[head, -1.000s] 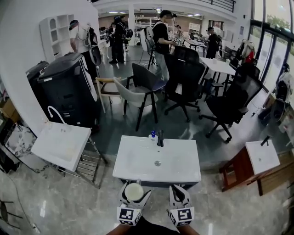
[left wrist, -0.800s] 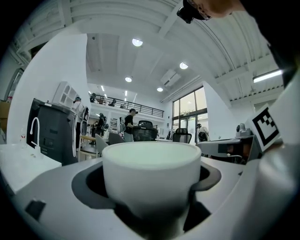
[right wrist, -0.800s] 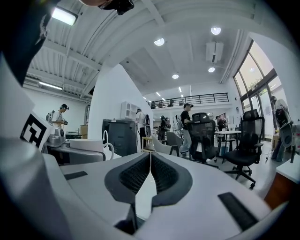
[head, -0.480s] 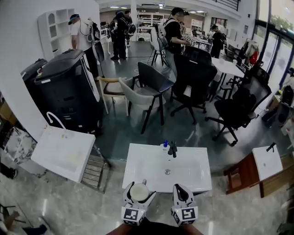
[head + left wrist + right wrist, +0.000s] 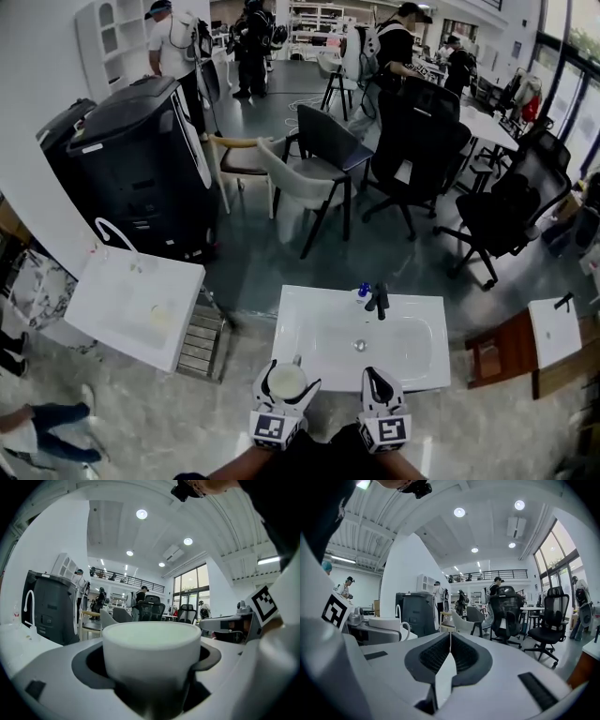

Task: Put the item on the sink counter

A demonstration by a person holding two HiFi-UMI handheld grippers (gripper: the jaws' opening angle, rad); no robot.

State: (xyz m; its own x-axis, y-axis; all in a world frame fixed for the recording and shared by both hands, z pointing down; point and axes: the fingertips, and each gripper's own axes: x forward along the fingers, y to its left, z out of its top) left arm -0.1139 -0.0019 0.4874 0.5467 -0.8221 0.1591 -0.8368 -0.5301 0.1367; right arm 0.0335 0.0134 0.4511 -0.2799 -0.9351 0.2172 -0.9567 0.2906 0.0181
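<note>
While the left gripper pinches a white cup by its sides, jaws spread wide around it and the cup upright with its handle turned away from the holder, the right gripper sits just beside it, jaws pressed together on nothing. Both hang at the near edge of the white sink counter, the cup showing against its near left corner; whether it is over the counter or just short of it cannot be told. Counter: flat rim all round, widest on the left side, shallow basin with drain in the middle. Back edge: black tap and a small blue-capped bottle, touching or nearly so, well apart from the grippers. Left of the counter: bare floor, then a metal rack and a second white sink with a curved white tap. Behind that: a large black cabinet against the wall. Right of the counter: a wooden stand and a small white sink. Beyond the counter: open grey floor, then a grey chair, a dark chair and a black office chair. Far back: standing people. Lower left corner: another person's legs.
</note>
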